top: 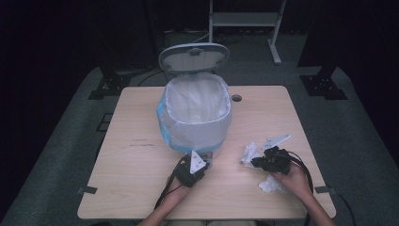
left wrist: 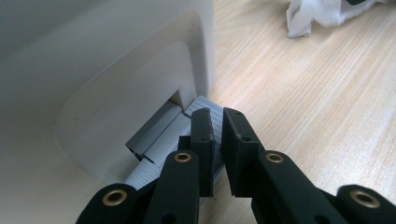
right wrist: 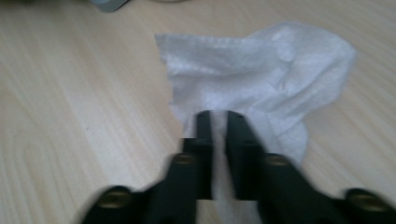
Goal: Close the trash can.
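Right tongs [right wrist: 218, 116]: jaws drawn nearly together and clamped on a fold of the white crumpled tissue [right wrist: 261, 74], which lies on the wooden counter [right wrist: 84, 116]. In the high view the right tongs [top: 258, 162] sit low over the counter's right-front area, pointing left, with the person's right hand [top: 294, 178] behind them and the forearm entering from the bottom right. A second crumpled tissue [top: 270, 185] lies just in front of that hand, nearer the front edge.

Left tongs [left wrist: 215, 116]: jaws close together with a narrow gap, nothing seen between them; their tips rest over the grey ribbed pedal [left wrist: 205, 105] at the foot of the white bin [left wrist: 116, 70]. Whether they touch the pedal cannot be told. In the high view the left tongs [top: 203, 162] point away from the person toward the bin base, left hand [top: 176, 190] and forearm coming in from the bottom centre.

The bin [top: 195, 113] stands mid-counter, lid [top: 194, 56] raised, lined with a white bag [top: 197, 99]. Bare counter surface lies open to the left of the bin and between the two hands. The held tissue is well inside the right edge; the bin mouth stands behind and to its left.
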A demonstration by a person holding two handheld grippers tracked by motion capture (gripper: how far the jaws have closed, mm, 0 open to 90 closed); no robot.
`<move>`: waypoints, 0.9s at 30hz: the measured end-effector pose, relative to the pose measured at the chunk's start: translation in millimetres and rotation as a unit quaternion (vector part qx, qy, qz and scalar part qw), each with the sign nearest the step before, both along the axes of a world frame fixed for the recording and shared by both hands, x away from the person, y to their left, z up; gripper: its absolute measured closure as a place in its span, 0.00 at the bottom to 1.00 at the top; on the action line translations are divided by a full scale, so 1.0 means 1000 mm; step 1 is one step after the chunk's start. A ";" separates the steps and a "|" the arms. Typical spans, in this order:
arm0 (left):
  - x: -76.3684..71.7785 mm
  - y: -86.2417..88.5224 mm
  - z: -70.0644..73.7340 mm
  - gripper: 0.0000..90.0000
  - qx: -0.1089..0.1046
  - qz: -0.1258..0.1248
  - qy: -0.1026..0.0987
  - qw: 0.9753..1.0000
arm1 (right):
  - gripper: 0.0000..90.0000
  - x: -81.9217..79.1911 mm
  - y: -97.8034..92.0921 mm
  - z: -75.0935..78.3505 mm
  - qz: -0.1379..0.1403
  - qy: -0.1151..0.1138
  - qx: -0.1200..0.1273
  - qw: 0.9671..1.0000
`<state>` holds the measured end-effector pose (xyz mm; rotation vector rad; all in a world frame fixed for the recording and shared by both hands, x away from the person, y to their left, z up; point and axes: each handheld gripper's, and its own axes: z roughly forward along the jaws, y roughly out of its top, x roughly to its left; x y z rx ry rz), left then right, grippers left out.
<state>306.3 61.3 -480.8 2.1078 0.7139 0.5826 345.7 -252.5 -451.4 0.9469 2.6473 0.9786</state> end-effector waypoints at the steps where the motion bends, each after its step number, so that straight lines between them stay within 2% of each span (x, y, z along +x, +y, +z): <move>1: 0.000 0.000 0.000 0.93 0.000 0.000 0.000 1.000 | 0.81 0.001 -0.001 0.000 -0.001 0.001 0.006 1.000; 2: 0.000 0.000 0.000 0.93 0.000 0.000 0.000 1.000 | 0.75 0.001 -0.003 0.001 -0.007 0.001 0.010 1.000; 4: 0.000 0.000 0.000 0.93 0.000 0.000 0.000 1.000 | 0.70 0.004 -0.004 0.000 -0.018 0.005 0.004 1.000; 10: 0.000 0.000 0.000 0.93 0.000 0.000 0.000 1.000 | 0.69 0.011 -0.005 -0.006 -0.029 0.014 -0.008 0.999; 13: 0.000 0.000 0.000 0.93 0.000 0.000 0.000 1.000 | 0.74 0.013 -0.004 -0.010 -0.032 0.019 -0.017 0.999; 20: 0.000 0.000 0.000 0.92 0.000 0.000 -0.001 1.000 | 0.95 0.012 -0.007 -0.012 -0.031 0.005 -0.025 0.999; 24: 0.000 0.000 0.000 0.92 0.000 0.000 -0.001 1.000 | 0.98 0.011 -0.007 -0.011 -0.029 0.013 -0.026 0.999; 27: 0.000 0.000 0.000 0.92 0.000 0.000 -0.001 1.000 | 0.98 0.007 -0.010 -0.006 -0.025 0.013 -0.010 1.000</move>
